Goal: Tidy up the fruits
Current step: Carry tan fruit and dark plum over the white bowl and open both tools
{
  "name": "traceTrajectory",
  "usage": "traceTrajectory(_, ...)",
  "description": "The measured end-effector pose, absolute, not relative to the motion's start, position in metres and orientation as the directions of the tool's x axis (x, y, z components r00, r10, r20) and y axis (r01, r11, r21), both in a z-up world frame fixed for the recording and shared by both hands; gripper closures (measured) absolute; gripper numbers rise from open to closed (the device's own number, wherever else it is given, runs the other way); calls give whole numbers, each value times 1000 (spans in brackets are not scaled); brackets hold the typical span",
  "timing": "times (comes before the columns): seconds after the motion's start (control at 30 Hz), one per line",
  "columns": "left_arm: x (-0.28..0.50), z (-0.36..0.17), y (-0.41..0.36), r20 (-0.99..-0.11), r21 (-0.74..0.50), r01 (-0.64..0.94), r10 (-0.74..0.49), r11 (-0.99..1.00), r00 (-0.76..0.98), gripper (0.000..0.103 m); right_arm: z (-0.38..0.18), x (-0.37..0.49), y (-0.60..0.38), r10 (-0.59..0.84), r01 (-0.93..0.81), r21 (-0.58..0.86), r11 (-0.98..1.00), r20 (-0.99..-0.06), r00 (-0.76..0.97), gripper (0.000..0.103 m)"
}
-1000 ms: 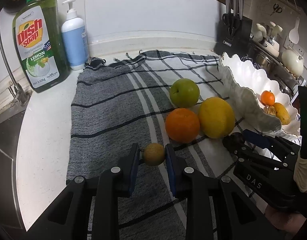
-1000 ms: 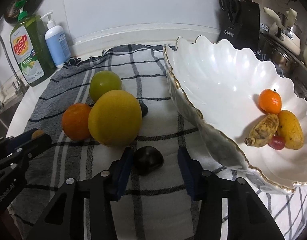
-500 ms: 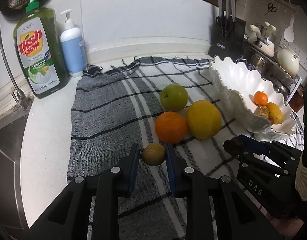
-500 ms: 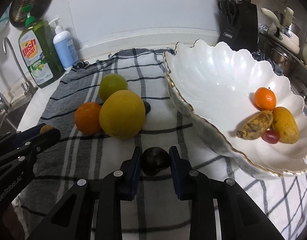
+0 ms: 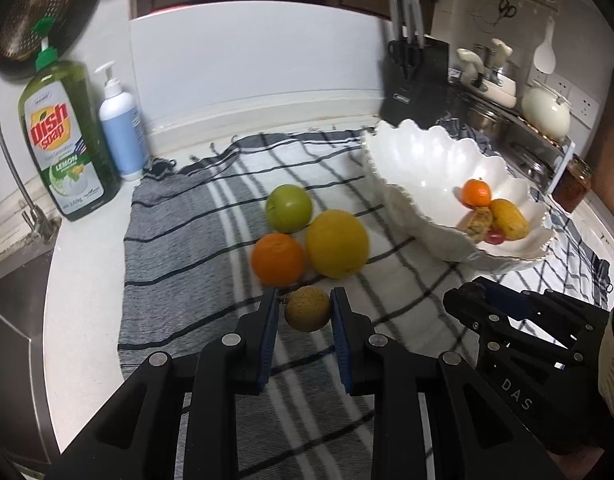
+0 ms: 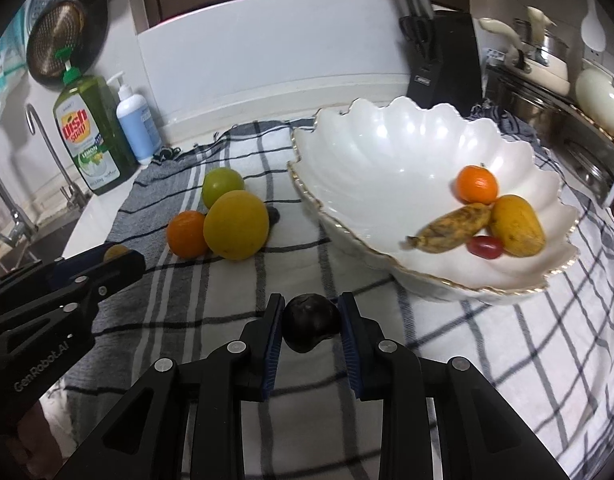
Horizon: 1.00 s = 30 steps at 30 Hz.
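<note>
My left gripper (image 5: 303, 307) is shut on a small brown-yellow fruit (image 5: 307, 309) and holds it above the checked cloth. My right gripper (image 6: 311, 322) is shut on a dark round fruit (image 6: 310, 323), lifted in front of the white scalloped bowl (image 6: 371, 168). The bowl holds a mandarin (image 6: 476, 184), a brown banana (image 6: 453, 228), a yellow mango (image 6: 517, 225) and a red cherry tomato (image 6: 485, 247). On the cloth lie a green apple (image 5: 288, 208), an orange (image 5: 278, 259) and a large yellow citrus (image 5: 337, 243). A small dark fruit (image 6: 273, 213) lies behind the citrus.
A dish soap bottle (image 5: 67, 144) and a blue pump bottle (image 5: 119, 132) stand at the back left beside the sink tap (image 5: 15, 168). A knife block (image 5: 413, 76) and pots (image 6: 547, 80) stand at the back right. The checked cloth (image 6: 387, 360) covers the counter.
Both grippers have risen and drawn back with their fruits. The right gripper closed on the dark fruit and lifted it off the cloth.
</note>
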<state>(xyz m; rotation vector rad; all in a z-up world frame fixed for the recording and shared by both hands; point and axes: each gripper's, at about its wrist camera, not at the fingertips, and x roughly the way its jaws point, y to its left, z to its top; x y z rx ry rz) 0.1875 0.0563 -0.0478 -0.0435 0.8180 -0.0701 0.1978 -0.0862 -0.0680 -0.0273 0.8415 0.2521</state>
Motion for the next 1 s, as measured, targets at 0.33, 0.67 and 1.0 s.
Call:
traceTrajectory(0.33,189,-31,15,-711,-58,124,-128,991,691,77,-40,183,-124,196,-190,88,978,-699,687,74)
traceTrajectory(0.67,209,-11,-26,-693,-49,201,-179,978,699,77,-19,192,-166,146,-111,94,989,-670,728,74)
traceTrajectory(1.0,241,-7,-50,-690,-47,237,-203,970,694,77,-15,214,-189,124,-71,106,992,-667,734,74)
